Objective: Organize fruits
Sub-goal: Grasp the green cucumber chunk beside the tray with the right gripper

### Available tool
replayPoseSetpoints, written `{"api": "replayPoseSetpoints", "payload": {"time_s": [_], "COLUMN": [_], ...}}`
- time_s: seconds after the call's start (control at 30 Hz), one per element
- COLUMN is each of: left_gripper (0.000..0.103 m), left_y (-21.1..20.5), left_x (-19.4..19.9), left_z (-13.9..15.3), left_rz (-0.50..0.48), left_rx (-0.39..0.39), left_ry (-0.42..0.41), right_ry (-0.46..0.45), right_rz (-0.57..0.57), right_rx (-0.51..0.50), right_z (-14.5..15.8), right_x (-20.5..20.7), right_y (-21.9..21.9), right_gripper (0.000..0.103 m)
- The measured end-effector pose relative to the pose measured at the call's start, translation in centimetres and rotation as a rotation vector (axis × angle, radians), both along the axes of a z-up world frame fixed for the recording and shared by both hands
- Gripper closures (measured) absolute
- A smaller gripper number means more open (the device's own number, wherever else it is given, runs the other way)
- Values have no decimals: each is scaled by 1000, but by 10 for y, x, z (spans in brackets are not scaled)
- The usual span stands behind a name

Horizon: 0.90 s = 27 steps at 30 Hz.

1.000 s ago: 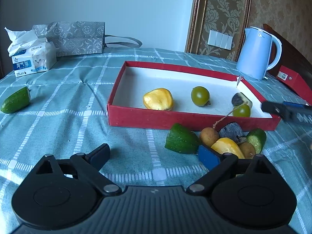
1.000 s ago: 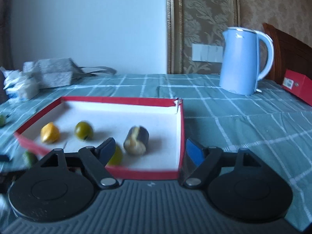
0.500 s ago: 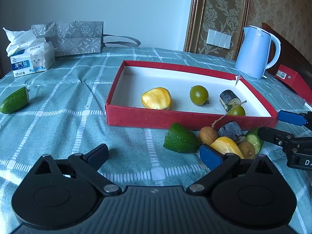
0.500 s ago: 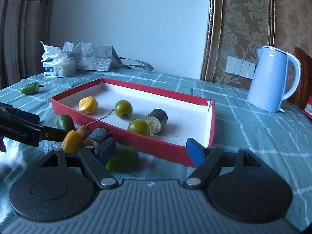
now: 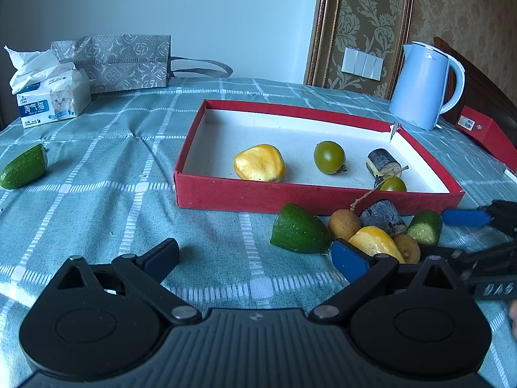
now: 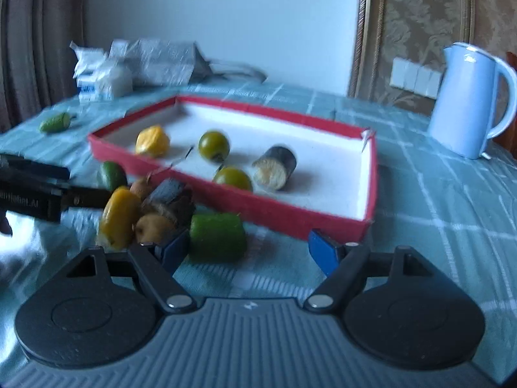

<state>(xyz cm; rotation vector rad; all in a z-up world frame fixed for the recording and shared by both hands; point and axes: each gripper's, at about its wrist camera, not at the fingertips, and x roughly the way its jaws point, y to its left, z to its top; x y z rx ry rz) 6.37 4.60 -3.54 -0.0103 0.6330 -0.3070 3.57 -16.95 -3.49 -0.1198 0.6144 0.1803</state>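
Observation:
A red box (image 5: pixel 310 195) with a white floor holds a yellow fruit (image 5: pixel 259 163), two green tomatoes (image 5: pixel 329 157) and a dark sugarcane piece (image 5: pixel 382 162). In front of it lies a heap: a cucumber chunk (image 5: pixel 299 229), longans (image 5: pixel 344 224), a yellow fruit (image 5: pixel 374 242), a dark cane piece (image 5: pixel 383 216) and a cut cucumber (image 5: pixel 424 226). My left gripper (image 5: pixel 255 253) is open and empty, its right finger by the heap. My right gripper (image 6: pixel 248 249) is open, just short of the cut cucumber (image 6: pixel 217 236); it shows at the right in the left wrist view (image 5: pixel 465 226).
A lone cucumber piece (image 5: pixel 24 167) lies far left on the green checked cloth. A tissue pack (image 5: pixel 48 98) and a grey bag (image 5: pixel 124 61) stand at the back left. A blue kettle (image 5: pixel 423 85) and a red box (image 5: pixel 484 132) stand at the back right.
My right gripper has swung away from over the box to the heap in front of it, beside the cut cucumber. My left gripper has barely moved.

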Motion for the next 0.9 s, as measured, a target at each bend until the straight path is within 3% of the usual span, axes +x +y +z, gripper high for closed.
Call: {"api": "replayPoseSetpoints", "payload": {"time_s": [0.13, 0.2, 0.27, 0.4, 0.53, 0.7, 0.9], "left_gripper": [1, 1, 1, 1, 1, 1, 1], "left_y": [0, 0, -1, 0, 3, 0, -10], "left_x": [0, 0, 0, 0, -2, -12, -26], "left_z": [0, 0, 0, 0, 1, 4, 9], "left_rz": [0, 0, 0, 1, 21, -1, -37], "left_rx": [-1, 0, 2, -1, -15, -22, -153], "left_ry": [0, 0, 0, -1, -18, -52, -24], "right_ry": [-9, -19, -20, -16, -19, 6, 6], "right_rz": [17, 29, 42, 40, -38, -62, -63], "right_rx": [-47, -51, -55, -39, -42, 22, 20], "right_z": [-1, 0, 0, 1, 1, 0, -1], "right_x": [0, -2, -2, -1, -3, -2, -3], "right_y": [9, 12, 14, 12, 6, -7, -5], "right_gripper": [31, 58, 64, 65, 65, 65, 65]}}
